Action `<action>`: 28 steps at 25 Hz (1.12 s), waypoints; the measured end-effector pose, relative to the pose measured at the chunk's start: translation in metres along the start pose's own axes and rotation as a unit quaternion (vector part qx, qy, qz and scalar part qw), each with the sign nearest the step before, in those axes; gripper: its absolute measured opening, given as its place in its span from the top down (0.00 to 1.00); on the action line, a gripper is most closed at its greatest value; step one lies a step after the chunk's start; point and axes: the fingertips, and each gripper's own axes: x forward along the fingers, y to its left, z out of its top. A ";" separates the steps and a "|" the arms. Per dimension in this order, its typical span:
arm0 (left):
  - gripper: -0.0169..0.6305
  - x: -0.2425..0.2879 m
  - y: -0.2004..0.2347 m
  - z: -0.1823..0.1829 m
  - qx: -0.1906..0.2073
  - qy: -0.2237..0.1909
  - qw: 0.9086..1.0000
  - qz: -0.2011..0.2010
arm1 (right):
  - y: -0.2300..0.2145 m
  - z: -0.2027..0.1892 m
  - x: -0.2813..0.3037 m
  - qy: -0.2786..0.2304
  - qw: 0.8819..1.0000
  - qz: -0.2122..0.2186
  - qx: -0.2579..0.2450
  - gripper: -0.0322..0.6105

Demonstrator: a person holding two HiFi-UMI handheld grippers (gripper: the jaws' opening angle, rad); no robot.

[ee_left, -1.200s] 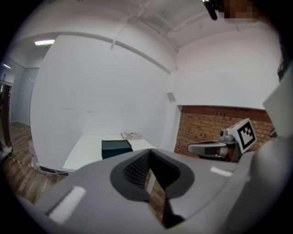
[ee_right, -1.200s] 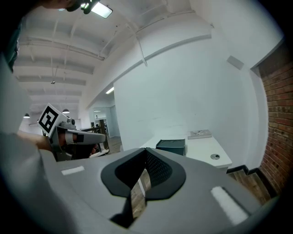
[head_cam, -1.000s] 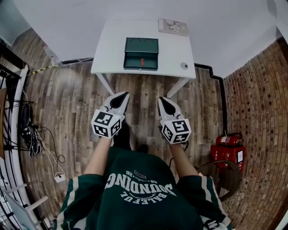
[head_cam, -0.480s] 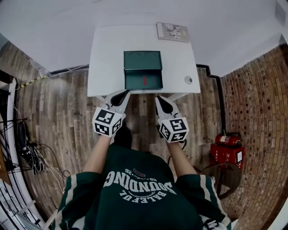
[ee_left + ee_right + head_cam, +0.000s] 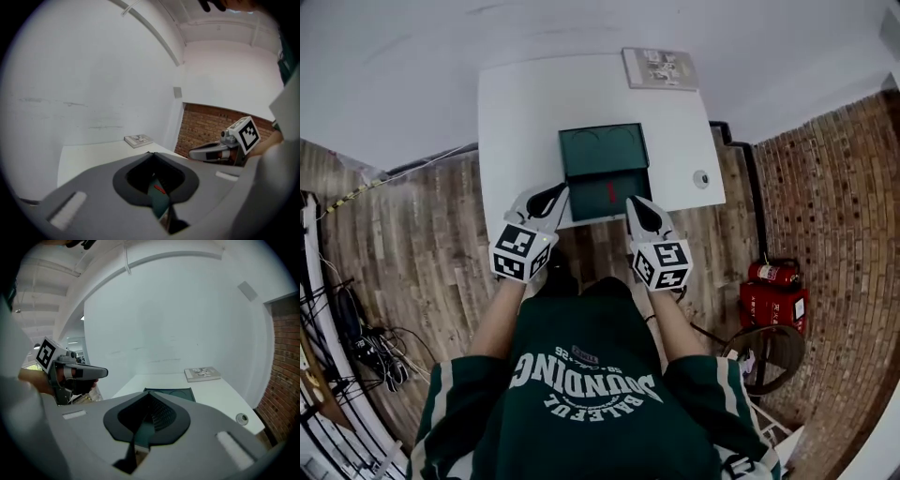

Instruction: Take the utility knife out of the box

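The slim red utility knife (image 5: 610,192) lies in the tray of the open, dark green rectangular box (image 5: 602,152) on the smooth white surface (image 5: 517,122), between the 2 grippers' tips. The left gripper (image 5: 555,194) and the right gripper (image 5: 636,204), both grey plastic, have their jaws pressed together on nothing, near the box's front corners.

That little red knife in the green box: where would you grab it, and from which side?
Probably across the narrow middle of the red knife, coming down from above. It lies in the open green box, its length pointing away from the person, and the box walls block a sideways approach.
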 end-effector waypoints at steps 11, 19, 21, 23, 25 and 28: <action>0.90 0.047 0.021 0.003 -0.021 0.015 1.000 -0.013 | -0.028 0.002 0.035 0.014 1.000 -0.001 0.003 0.95; 0.90 0.064 0.026 0.002 -0.031 0.023 0.999 -0.011 | -0.036 -0.008 0.049 0.038 0.999 0.013 0.000 0.95; 0.90 0.066 0.027 -0.001 -0.033 0.026 0.999 -0.011 | -0.036 -0.012 0.051 0.045 0.999 0.014 -0.003 0.94; 0.90 0.067 0.027 -0.004 -0.035 0.030 0.999 -0.012 | -0.036 -0.018 0.053 0.054 0.998 0.017 -0.006 0.94; 0.90 0.068 0.028 -0.007 -0.038 0.033 0.999 -0.011 | -0.035 -0.028 0.055 0.070 0.997 0.022 -0.009 0.94; 0.90 0.069 0.028 -0.014 -0.044 0.039 0.998 -0.012 | -0.033 -0.044 0.055 0.091 0.995 0.027 -0.010 0.94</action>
